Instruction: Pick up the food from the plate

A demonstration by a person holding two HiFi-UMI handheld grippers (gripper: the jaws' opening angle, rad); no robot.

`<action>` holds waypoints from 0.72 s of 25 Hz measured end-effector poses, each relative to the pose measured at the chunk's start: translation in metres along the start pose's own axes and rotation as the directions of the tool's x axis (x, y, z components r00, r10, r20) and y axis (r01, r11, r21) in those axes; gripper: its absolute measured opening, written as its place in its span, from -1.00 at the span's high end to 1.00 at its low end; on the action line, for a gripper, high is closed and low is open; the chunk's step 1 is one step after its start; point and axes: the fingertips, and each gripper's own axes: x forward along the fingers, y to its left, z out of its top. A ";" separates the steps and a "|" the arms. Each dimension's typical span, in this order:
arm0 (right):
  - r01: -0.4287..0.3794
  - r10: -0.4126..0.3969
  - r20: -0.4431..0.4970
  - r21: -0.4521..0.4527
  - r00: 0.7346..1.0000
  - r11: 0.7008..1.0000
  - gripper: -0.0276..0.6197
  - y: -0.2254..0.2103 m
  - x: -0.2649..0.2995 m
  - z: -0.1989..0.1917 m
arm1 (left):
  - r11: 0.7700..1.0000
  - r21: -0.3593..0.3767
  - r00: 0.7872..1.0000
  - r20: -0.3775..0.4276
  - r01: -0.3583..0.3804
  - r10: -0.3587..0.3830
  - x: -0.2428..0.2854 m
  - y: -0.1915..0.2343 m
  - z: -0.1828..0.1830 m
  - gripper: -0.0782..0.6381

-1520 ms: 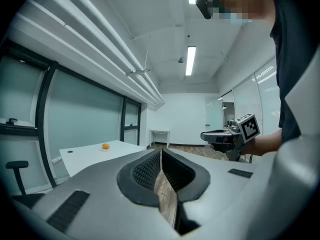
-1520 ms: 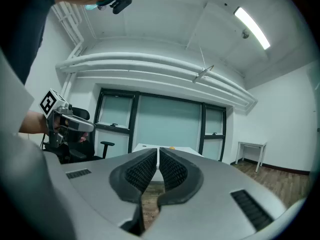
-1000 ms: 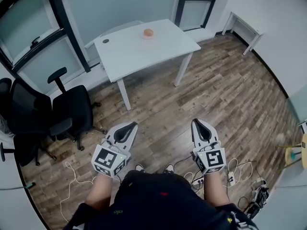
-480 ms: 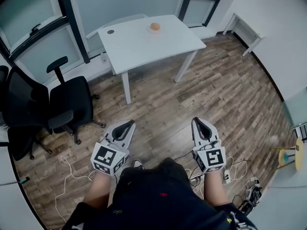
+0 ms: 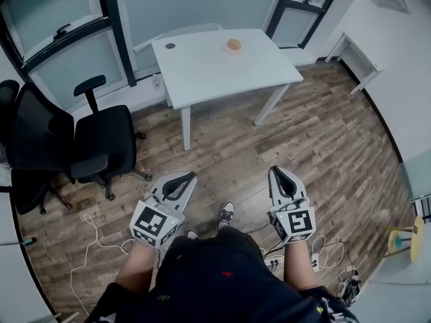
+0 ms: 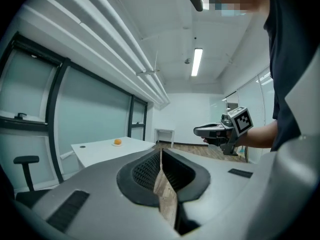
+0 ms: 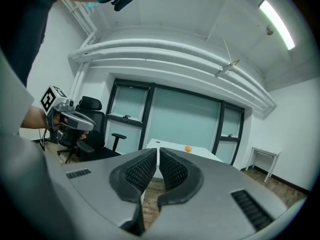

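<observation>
An orange round piece of food [image 5: 233, 44] lies on a small plate [image 5: 232, 50] on the far side of a white table [image 5: 222, 69], well ahead of me. I hold both grippers low in front of my body, far from the table. My left gripper [image 5: 186, 176] is shut with nothing in it, and so is my right gripper [image 5: 276, 171]. The left gripper view shows the food [image 6: 117, 142] small on the table [image 6: 102, 151] beyond its closed tips [image 6: 161, 151]. In the right gripper view the food [image 7: 188, 148] sits above the shut jaws.
Two black office chairs [image 5: 101, 147] [image 5: 30, 150] stand left of the table by the glass wall. Cables [image 5: 91, 237] and a power strip [image 5: 350, 284] lie on the wooden floor near my feet. A small white side table [image 5: 353, 49] stands at the back right.
The table and food have slid right and slightly lower in the head view as I move. One shoe now shows ahead between the grippers. Both grippers stay shut in the same hold.
</observation>
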 end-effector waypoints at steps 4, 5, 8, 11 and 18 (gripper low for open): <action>0.003 -0.004 0.014 0.027 1.000 1.000 0.81 -0.033 0.028 0.000 | 1.000 0.010 1.000 0.011 -0.003 0.003 0.028 0.014 0.014 0.70; 0.007 -0.008 0.015 0.036 1.000 0.999 0.81 -0.043 0.034 -0.002 | 1.000 0.011 1.000 0.010 -0.006 0.006 0.037 0.018 0.016 0.70; 0.006 -0.007 0.020 0.043 1.000 0.999 0.81 -0.071 0.053 -0.007 | 1.000 0.015 1.000 0.001 -0.006 0.006 0.072 0.028 0.021 0.70; 0.013 -0.014 0.024 0.055 1.000 0.998 0.81 -0.107 0.069 -0.014 | 1.000 0.026 1.000 0.001 0.017 -0.017 0.114 0.030 0.034 0.70; 0.057 -0.060 0.031 0.091 0.998 0.994 0.81 -0.214 0.097 -0.028 | 0.997 0.073 1.000 -0.002 0.029 -0.029 0.216 0.030 0.070 0.70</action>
